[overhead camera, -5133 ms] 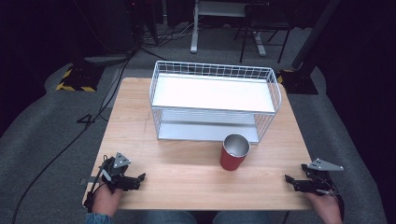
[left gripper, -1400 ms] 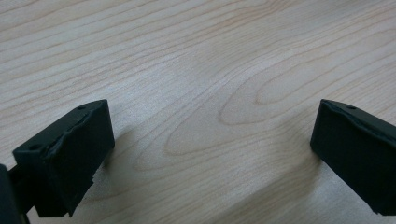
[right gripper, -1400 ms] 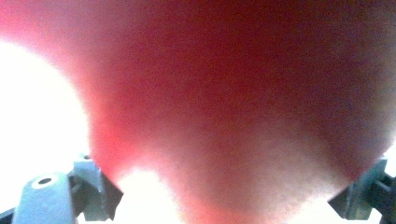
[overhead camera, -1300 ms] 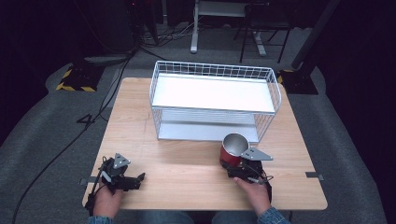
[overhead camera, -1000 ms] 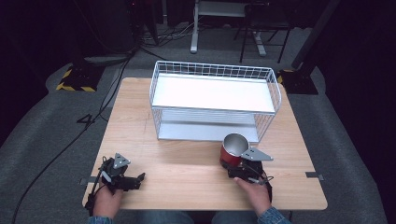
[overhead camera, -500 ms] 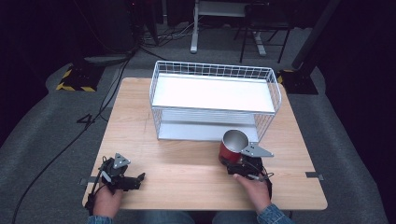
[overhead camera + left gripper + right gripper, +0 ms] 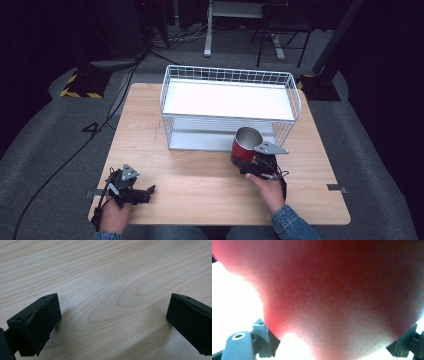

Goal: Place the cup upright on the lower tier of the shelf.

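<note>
Right claw [image 7: 248, 162] around red cup [image 7: 337, 290], close-up.

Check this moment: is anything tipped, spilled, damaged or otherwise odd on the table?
One thing: the red cup leans toward the wire rack, tilted in the right claw, which is shut on it. Nothing is spilled or damaged. The left claw rests open on the table.

The left tool [image 7: 134, 189] lay low at seven o'clock, its jaws spread wide apart and pointing toward three o'clock. The right tool [image 7: 248, 165], gripped by the right hand [image 7: 270, 189] at five o'clock, had its jaws clamped and aimed toward eleven o'clock.
</note>
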`<state>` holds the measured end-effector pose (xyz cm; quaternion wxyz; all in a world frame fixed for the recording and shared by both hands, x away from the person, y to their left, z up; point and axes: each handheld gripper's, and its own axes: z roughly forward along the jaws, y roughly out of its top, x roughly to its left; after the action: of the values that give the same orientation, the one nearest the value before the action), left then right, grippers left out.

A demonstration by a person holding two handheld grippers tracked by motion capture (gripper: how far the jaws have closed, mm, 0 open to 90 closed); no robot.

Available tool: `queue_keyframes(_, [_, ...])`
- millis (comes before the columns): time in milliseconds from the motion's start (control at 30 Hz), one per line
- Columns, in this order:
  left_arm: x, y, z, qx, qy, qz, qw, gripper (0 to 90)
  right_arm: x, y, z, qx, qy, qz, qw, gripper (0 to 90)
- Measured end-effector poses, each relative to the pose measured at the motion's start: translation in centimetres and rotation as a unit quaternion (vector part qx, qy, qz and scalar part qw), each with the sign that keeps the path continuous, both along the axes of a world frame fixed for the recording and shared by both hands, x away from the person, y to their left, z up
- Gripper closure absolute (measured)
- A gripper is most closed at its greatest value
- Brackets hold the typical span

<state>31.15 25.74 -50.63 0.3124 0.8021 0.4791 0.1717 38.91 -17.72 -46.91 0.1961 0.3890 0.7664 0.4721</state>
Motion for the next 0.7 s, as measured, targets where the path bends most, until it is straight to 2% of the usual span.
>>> queue_keyframes(700, [0.0, 0.0, 0.0, 0.0, -0.001, 0.002, 1.0, 0.1, 3.8, 2.2, 1.0, 0.019, 0.006, -0.021, 0.9996, 17.6])
